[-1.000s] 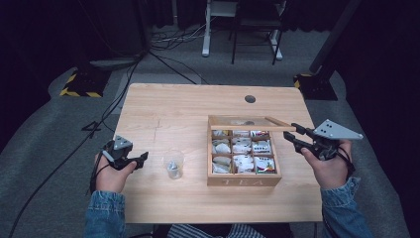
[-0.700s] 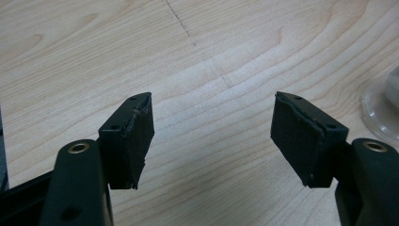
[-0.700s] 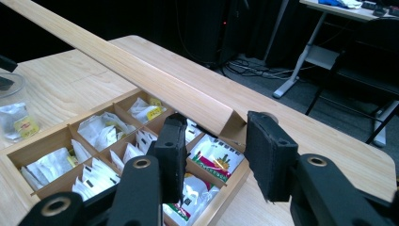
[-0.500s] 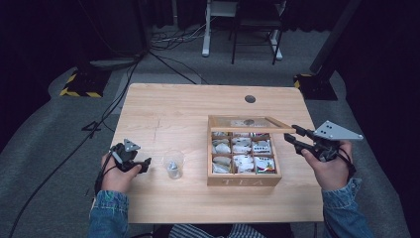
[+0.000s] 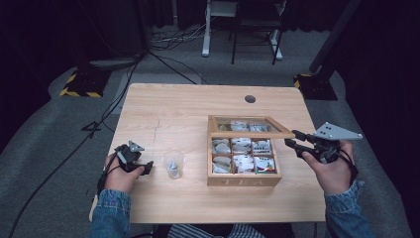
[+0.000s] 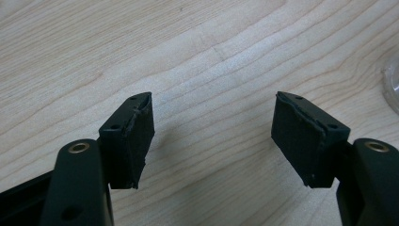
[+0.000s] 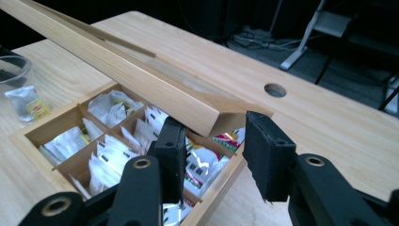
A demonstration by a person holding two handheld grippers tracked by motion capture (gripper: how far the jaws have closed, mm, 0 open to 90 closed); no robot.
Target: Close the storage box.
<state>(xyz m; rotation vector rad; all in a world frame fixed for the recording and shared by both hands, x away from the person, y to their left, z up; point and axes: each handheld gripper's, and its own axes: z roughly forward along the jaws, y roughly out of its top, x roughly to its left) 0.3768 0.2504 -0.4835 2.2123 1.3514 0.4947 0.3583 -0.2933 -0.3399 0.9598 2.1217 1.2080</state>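
- Left claw [image 5: 143, 167] sits low at about 8 o'clock on the wooden surface [image 5: 188, 106], jaws spread wide with bare wood between them, pinching nothing.
- From the left gripper view, that claw [image 6: 211, 136] hangs just over the grain, and a sliver of the clear cup [image 6: 391, 87] peeks in at 3 o'clock.
- The cup [image 5: 173, 163] stands just beside the left claw, at its 3 o'clock, with a small packet inside.
- Tea box [image 5: 242, 179] lies right of centre, "TEA" on its front wall, compartments stuffed with sachets [image 5: 241, 145].
- Its lid [image 5: 250, 134] is half raised, tilted over the back row.
- Right claw [image 5: 292, 139] hovers at the box's 3 o'clock, at the lid's front right corner.
- In the right gripper view the claw [image 7: 214, 150] is spread, jaws either side of the lid [image 7: 113, 70] corner, not gripping it; whether a pad touches the wood I cannot tell.
- Round hole [image 5: 250, 98] in the surface at 12 o'clock of the box.
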